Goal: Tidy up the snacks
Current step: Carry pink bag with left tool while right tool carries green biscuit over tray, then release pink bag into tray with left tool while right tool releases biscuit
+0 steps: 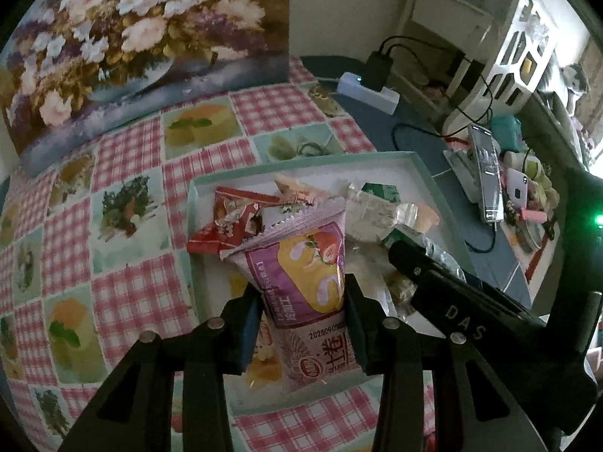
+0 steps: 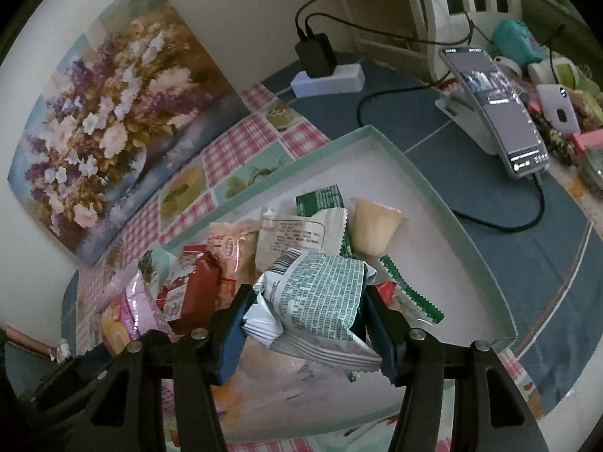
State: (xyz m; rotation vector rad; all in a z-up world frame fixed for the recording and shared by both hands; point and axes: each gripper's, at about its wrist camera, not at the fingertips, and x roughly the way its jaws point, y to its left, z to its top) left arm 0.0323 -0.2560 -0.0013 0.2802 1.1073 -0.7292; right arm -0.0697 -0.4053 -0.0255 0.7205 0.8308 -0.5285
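A shallow white tray with a teal rim (image 1: pixel 426 173) (image 2: pixel 444 203) lies on the checked tablecloth and holds several snack packets. My left gripper (image 1: pixel 303 301) is shut on a purple and yellow snack packet (image 1: pixel 312 275), held over the tray's near part. That packet also shows at the left of the right wrist view (image 2: pixel 128 312). My right gripper (image 2: pixel 301 320) is shut on a white packet with green print (image 2: pixel 320 297), also above the tray. A red packet (image 1: pixel 230 222) (image 2: pixel 192 293), a white printed packet (image 2: pixel 290 237) and a pale jelly cup (image 2: pixel 373 229) lie in the tray.
A flower painting (image 1: pixel 124 45) (image 2: pixel 109 124) leans against the wall behind the pink checked cloth (image 1: pixel 124 290). A power strip with a black charger (image 1: pixel 373 83) (image 2: pixel 324 71), cables, a phone on a stand (image 2: pixel 501 113) and clutter sit to the right on the blue mat.
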